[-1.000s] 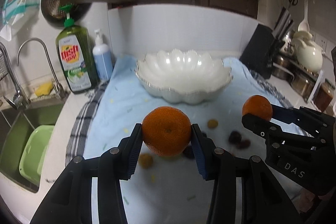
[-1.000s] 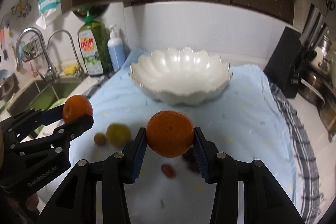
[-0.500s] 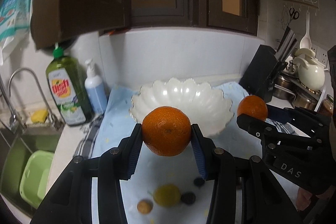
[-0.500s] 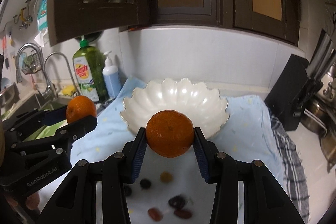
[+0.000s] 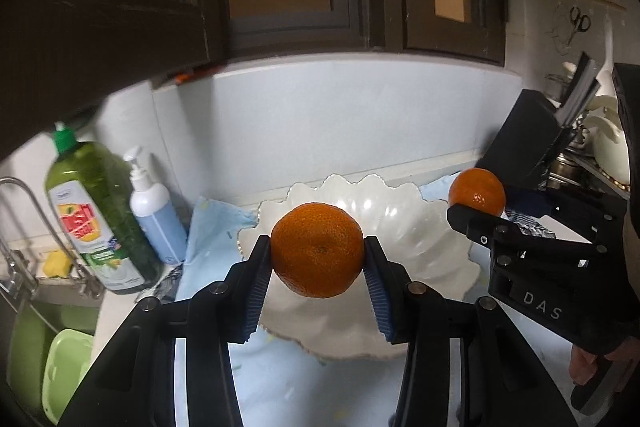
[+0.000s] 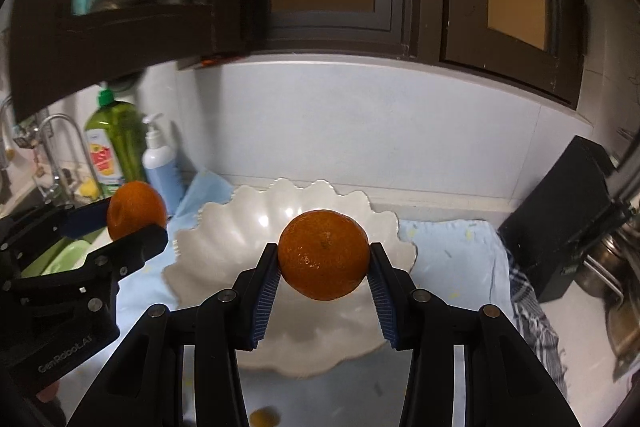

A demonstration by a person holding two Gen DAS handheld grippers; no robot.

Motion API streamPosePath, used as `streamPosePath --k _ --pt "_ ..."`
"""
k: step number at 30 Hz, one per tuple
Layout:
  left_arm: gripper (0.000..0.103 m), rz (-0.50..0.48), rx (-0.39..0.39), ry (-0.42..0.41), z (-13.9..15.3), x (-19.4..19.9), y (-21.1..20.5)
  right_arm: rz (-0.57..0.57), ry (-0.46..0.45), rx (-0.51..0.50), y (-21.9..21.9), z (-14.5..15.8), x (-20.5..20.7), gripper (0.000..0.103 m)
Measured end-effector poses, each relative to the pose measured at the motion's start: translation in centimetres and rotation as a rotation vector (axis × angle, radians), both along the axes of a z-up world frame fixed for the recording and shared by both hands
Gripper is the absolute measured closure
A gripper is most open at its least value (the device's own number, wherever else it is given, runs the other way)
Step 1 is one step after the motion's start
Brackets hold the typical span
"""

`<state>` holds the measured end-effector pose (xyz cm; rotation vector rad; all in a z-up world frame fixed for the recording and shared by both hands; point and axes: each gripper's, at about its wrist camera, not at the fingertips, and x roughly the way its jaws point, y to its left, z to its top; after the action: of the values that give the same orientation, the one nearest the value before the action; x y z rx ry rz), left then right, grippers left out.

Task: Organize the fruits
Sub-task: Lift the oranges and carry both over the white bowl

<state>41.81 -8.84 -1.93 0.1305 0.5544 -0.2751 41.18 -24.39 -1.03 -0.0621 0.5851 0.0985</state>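
Two mandarins were in the air at this moment, one per gripper. Left gripper [image 5: 318, 261] was clenched on the first mandarin [image 5: 318, 249], both blue ribbed pads pressed flat against opposite sides of the fruit, stem scar facing the camera. Right gripper [image 6: 323, 263] gripped the second mandarin [image 6: 323, 254] in the same way, pads tight on both flanks. Both fruits were held clear of the counter, in front of and above the near side of the white scalloped bowl [image 5: 448, 247]; from these views it could not be told whether either sat directly over the basin. Bowl interior, where visible, appeared bare. Bowl rested on a light blue cloth [image 6: 452, 247] spread over the counter, with a checked towel [image 6: 532, 311] showing at the cloth's right edge. In the left wrist view the right gripper entered from the right, its mandarin level with the bowl's far right rim; part of a hand [image 5: 588, 367] was visible below it. In the right wrist view the left gripper entered from the left, its mandarin beside the bowl's left rim. One small yellowish fruit [image 6: 264, 417] lay on the cloth near the bottom edge, blurred. Green dish-soap bottle [image 5: 94, 215] and white pump bottle [image 5: 154, 211] stood by the wall left of the bowl, next to the faucet [image 6: 60, 147]. Black knife block [image 6: 568, 211] stood at right.
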Motion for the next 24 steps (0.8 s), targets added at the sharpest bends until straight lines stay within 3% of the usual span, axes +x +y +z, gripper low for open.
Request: streamPosePath --k 10,24 --pt "0.058 0.004 0.042 0.135 -3.3 8.5 -1.6 0.026 0.155 -0.056 -0.5 -3.7 8.1 0.058" --pt "0.058 -0.028 0.096 0.341 -8.1 14.5 -2.9 0.041 0.409 -0.024 -1.6 -9.3 14.2 0.058"
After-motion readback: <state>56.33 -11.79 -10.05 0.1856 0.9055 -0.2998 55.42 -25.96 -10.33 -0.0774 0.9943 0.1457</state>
